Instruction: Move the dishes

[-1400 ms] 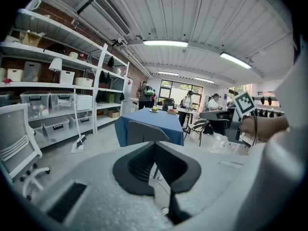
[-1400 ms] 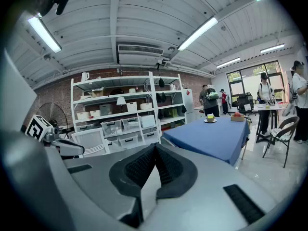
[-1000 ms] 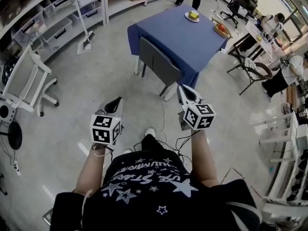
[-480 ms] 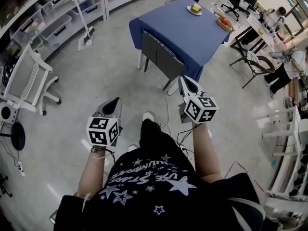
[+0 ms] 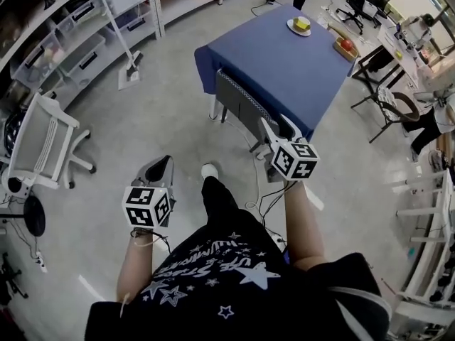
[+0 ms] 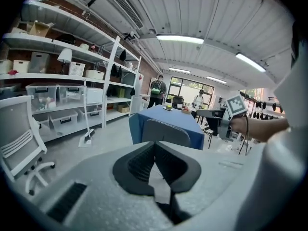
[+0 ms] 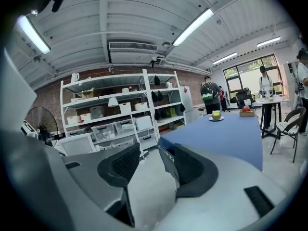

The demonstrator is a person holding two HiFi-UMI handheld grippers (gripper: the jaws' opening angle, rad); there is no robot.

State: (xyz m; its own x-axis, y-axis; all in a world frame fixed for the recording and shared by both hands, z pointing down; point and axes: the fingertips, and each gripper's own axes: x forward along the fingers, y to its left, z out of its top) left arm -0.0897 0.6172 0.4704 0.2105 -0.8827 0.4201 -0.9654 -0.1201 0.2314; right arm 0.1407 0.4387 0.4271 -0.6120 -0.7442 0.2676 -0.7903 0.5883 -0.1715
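A white plate with a yellow item (image 5: 301, 25) and a wooden bowl holding a red fruit (image 5: 345, 46) stand at the far end of the blue-clothed table (image 5: 281, 59). The plate (image 7: 216, 117) and the bowl (image 7: 246, 111) also show in the right gripper view, far beyond the jaws. My right gripper (image 5: 279, 128) is open and empty, held over the grey chair (image 5: 245, 105) at the table's near side. My left gripper (image 5: 159, 168) hangs lower over the floor, its jaws shut on nothing. Both are well short of the dishes.
A white office chair (image 5: 43, 144) stands at the left. Shelving with plastic bins (image 5: 85, 27) lines the back left, with a broom (image 5: 128, 55) leaning on it. Folding chairs and tables with people (image 5: 419, 98) fill the right side. A cable (image 5: 266, 190) trails on the floor.
The person has walked toward the blue table, so the table and chair are nearer. The right gripper now reaches the chair's back; the left trails behind.
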